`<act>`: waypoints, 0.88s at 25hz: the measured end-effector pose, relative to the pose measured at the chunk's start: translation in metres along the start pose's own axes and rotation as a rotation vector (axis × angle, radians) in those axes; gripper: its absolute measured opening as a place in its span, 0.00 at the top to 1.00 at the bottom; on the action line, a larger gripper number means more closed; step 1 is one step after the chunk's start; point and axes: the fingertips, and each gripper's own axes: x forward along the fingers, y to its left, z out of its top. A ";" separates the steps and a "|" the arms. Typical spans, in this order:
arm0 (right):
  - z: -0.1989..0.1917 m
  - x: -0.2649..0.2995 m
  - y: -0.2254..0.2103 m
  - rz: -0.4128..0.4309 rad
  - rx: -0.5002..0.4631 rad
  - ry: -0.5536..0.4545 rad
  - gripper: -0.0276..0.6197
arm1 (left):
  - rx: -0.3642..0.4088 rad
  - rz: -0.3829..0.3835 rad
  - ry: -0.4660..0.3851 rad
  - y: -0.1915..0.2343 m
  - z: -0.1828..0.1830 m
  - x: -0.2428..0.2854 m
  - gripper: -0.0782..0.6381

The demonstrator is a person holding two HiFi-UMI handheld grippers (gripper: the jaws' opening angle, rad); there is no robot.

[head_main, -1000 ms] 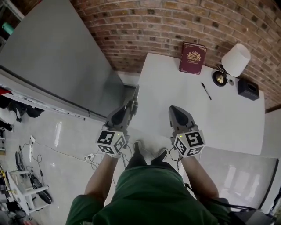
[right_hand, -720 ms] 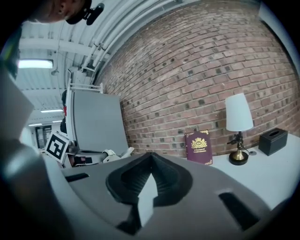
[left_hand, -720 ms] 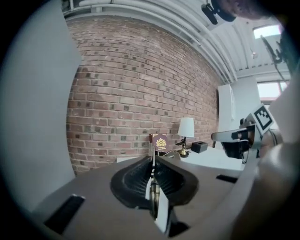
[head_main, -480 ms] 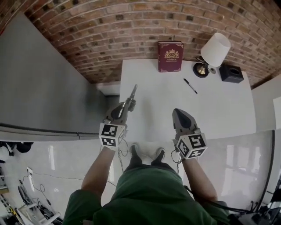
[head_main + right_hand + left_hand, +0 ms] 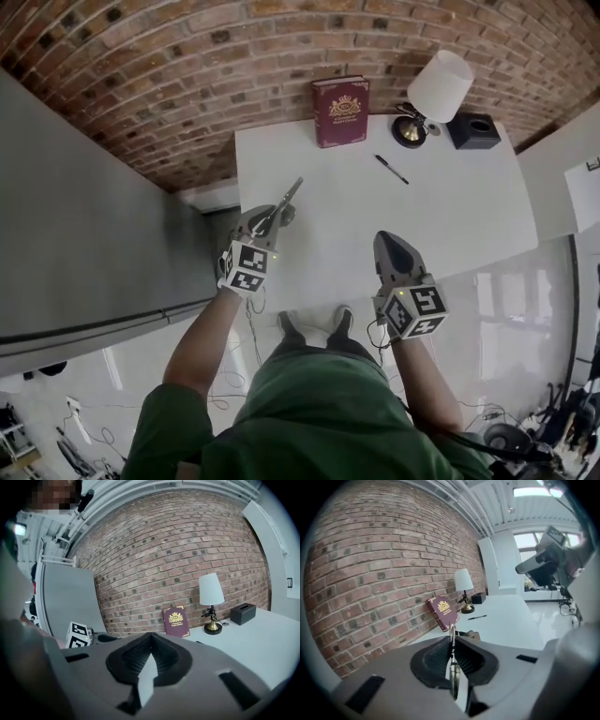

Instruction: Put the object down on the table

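My left gripper [image 5: 272, 221] is shut on a thin silvery metal utensil [image 5: 285, 199], which sticks out past the fingertips over the near-left part of the white table [image 5: 459, 220]. In the left gripper view the utensil [image 5: 452, 641] stands edge-on between the closed pads of the left gripper [image 5: 452, 638], pointing toward the table [image 5: 511, 620]. My right gripper [image 5: 390, 240] hovers at the table's near edge, to the right of the left one. Its jaws meet in the right gripper view [image 5: 150, 635] with nothing between them.
At the back of the table a maroon book [image 5: 340, 111] leans against the brick wall. Beside it stand a white-shaded lamp [image 5: 439, 86] and a black box [image 5: 473, 130]. A black pen [image 5: 392, 169] lies in front of them. A grey panel [image 5: 75, 234] runs along the left.
My left gripper has come forward and down from beside the table to over its near-left corner, rolling as it went, still holding the utensil. The right gripper has shifted a little toward the table's edge.
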 end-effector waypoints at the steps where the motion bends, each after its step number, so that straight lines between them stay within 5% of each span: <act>1: -0.001 -0.001 -0.001 -0.013 0.003 0.001 0.95 | 0.021 -0.021 0.010 -0.003 -0.003 0.007 0.86; 10: -0.006 -0.012 -0.007 -0.115 0.023 0.011 0.95 | 0.179 -0.132 0.119 -0.015 -0.050 0.060 0.86; 22: -0.024 -0.025 -0.017 -0.186 0.061 0.056 0.95 | 0.230 -0.182 0.185 -0.032 -0.087 0.091 0.86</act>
